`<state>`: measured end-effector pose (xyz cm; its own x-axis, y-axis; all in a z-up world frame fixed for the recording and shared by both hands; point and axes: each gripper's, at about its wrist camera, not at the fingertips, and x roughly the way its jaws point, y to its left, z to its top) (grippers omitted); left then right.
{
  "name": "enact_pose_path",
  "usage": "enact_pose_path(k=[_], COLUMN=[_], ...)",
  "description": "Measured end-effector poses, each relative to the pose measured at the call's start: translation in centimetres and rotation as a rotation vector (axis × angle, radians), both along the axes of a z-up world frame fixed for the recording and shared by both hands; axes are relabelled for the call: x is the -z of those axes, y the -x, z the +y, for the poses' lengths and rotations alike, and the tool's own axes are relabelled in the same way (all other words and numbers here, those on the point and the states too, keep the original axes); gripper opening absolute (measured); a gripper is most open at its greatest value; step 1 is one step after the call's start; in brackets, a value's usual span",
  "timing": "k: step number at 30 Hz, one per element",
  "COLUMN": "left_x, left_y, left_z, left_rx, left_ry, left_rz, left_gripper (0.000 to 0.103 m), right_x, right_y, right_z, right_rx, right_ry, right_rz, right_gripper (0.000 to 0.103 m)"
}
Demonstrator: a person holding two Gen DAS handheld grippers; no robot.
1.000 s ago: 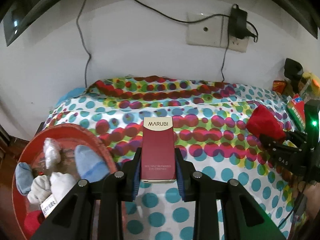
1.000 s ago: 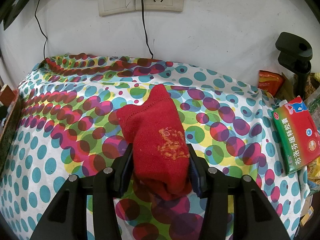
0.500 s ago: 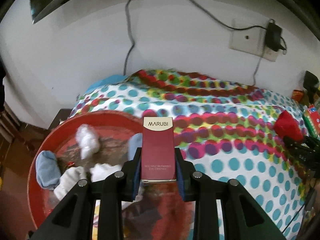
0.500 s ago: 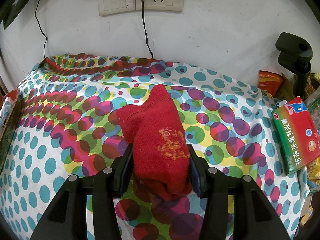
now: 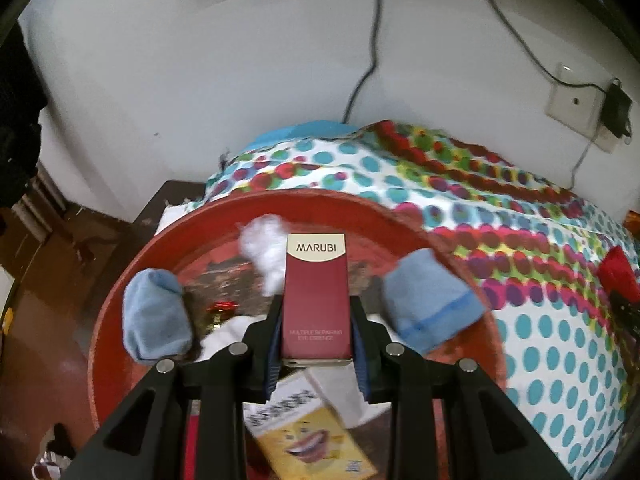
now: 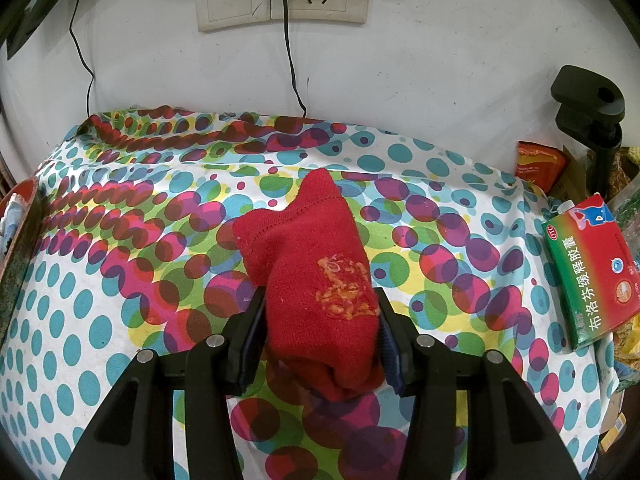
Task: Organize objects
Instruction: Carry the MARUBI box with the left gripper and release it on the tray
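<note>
Left claw (image 5: 316,332) clamped on maroon MARUBI box (image 5: 315,300) above red basin (image 5: 116,300); right claw (image 6: 320,340) clamped on red sock (image 6: 316,280) over dotted table (image 6: 100,320).

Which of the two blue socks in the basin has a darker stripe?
The blue sock on the right, beside the held box; the left one is plain.
</note>
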<state>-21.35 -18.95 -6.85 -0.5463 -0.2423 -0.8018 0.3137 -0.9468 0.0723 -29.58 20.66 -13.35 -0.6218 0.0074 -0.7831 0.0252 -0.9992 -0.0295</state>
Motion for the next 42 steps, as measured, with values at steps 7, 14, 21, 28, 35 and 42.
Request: enact_pose_path(k=[7, 14, 21, 28, 35, 42], left_x=[0.7, 1.6, 1.6, 1.7, 1.2, -0.5], left_y=[-0.4, -0.7, -1.1, -1.3, -2.1, -4.5], left_z=[-2.5, -4.4, -5.0, -5.8, -6.4, -6.8], left_rx=[-0.033, -0.057, -0.074, -0.111, -0.1, -0.089], left_ry=[0.006, -0.021, -0.011, -0.055, -0.078, -0.094], left_rz=[-0.023, -0.041, -0.039, -0.056, -0.053, -0.018], left_gripper=[0.03, 0.03, 0.031, 0.034, 0.038, 0.043], right_x=[0.0, 0.0, 0.0, 0.0, 0.0, 0.0], right_y=[0.0, 0.0, 0.0, 0.1, 0.1, 0.2], right_z=[0.0, -0.1, -0.1, -0.1, -0.1, -0.1], right_rx=[0.001, 0.001, 0.002, 0.002, 0.002, 0.004], right_ry=[0.002, -0.001, -0.001, -0.002, -0.001, -0.002], right_rz=[0.0, 0.0, 0.0, 0.0, 0.0, 0.0], right_gripper=[0.047, 0.048, 0.048, 0.049, 0.05, 0.05])
